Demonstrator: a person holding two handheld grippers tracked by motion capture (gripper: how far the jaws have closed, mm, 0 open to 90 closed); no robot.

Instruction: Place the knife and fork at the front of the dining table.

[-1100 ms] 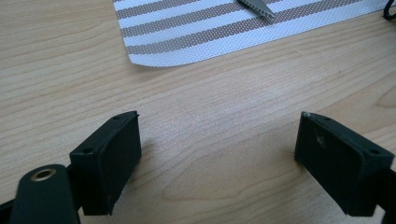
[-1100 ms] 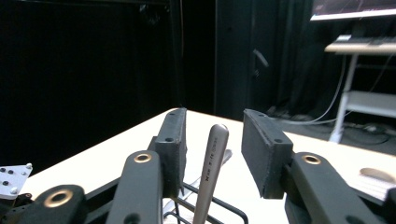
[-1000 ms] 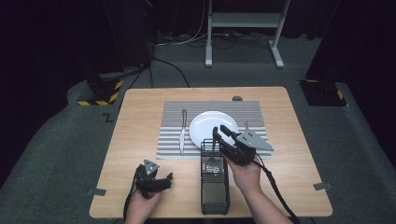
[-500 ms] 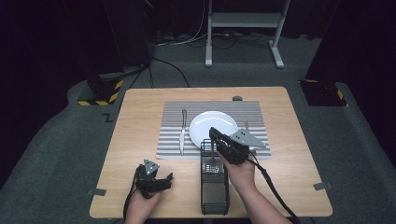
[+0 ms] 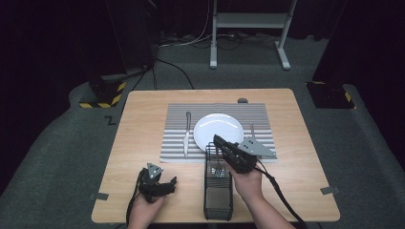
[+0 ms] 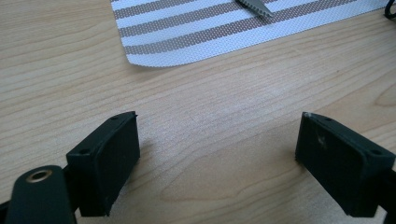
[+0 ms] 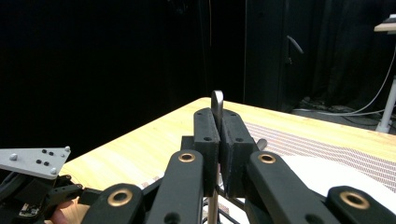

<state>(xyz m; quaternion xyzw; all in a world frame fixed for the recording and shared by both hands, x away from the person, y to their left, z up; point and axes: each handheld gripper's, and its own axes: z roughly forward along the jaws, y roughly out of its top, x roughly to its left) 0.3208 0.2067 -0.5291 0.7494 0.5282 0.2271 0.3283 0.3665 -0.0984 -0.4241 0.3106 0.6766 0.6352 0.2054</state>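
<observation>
In the high view, the right gripper (image 5: 220,143) was over the far end of a black wire basket (image 5: 218,191) that stood on the wooden table (image 5: 143,119) near the person's edge, just in front of a striped placemat (image 5: 174,143). On the mat lay a white plate (image 5: 219,126), with a knife (image 5: 186,136) to its left and a fork (image 5: 252,130) to its right. The left gripper (image 5: 168,183) rested low on the table, left of the basket and well apart from it. In the left gripper view, its 2 jaws stood wide with bare wood between them; a corner of the placemat (image 6: 196,32) and the knife tip (image 6: 257,7) lay beyond. In the right gripper view, the jaws had just been closing and were clamped on the rounded end of a metal utensil handle (image 7: 217,102) that stood upright between the pads (image 7: 205,140), its shaft running down below them. What kind of utensil it was could not be told. The left gripper (image 7: 51,196) showed at the lower left there.
</observation>
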